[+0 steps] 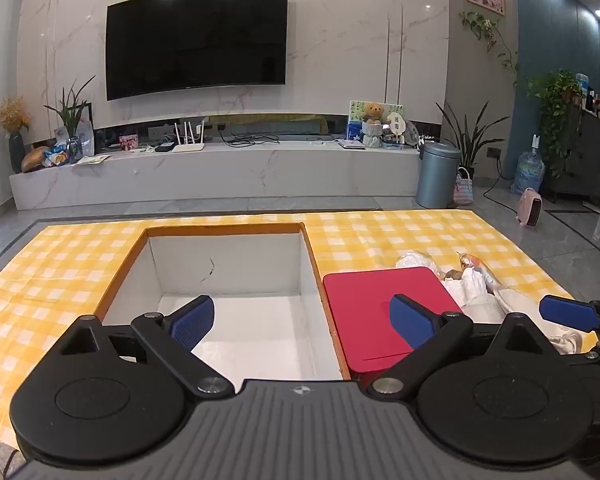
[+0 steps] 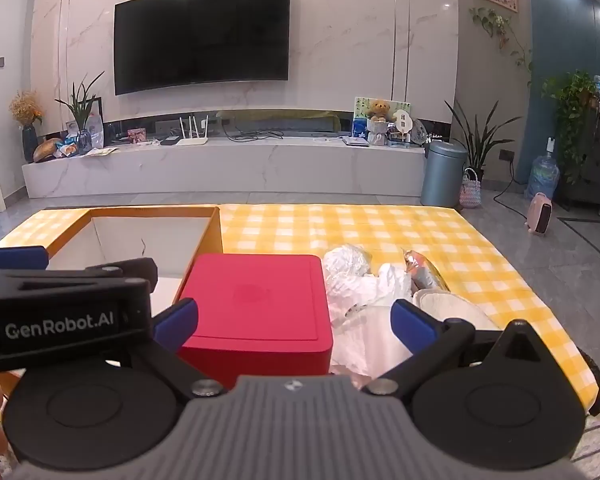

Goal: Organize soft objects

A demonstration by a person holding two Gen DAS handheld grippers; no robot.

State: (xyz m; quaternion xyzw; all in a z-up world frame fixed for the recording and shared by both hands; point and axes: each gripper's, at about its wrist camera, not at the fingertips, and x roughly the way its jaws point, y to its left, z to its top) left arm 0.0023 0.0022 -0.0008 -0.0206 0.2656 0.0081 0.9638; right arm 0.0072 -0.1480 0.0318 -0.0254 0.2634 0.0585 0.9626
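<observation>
Both tongs stand wide and hold nothing: the left tongs [image 1: 302, 320] hover above the open orange-rimmed box [image 1: 228, 264], the right tongs [image 2: 294, 320] just over the red box [image 2: 256, 304] and the heap of soft things [image 2: 364, 292] beside it. The likely trouble is the right tongs catching only a loose fold, so that the heap drags or spills, or a blue finger [image 2: 414, 322] knocking the red box. The heap, crinkled white plastic bags with a foil-like wrapper [image 2: 424, 268], lies limp on the yellow checked desk [image 2: 380, 224], touching the red box's right side.
</observation>
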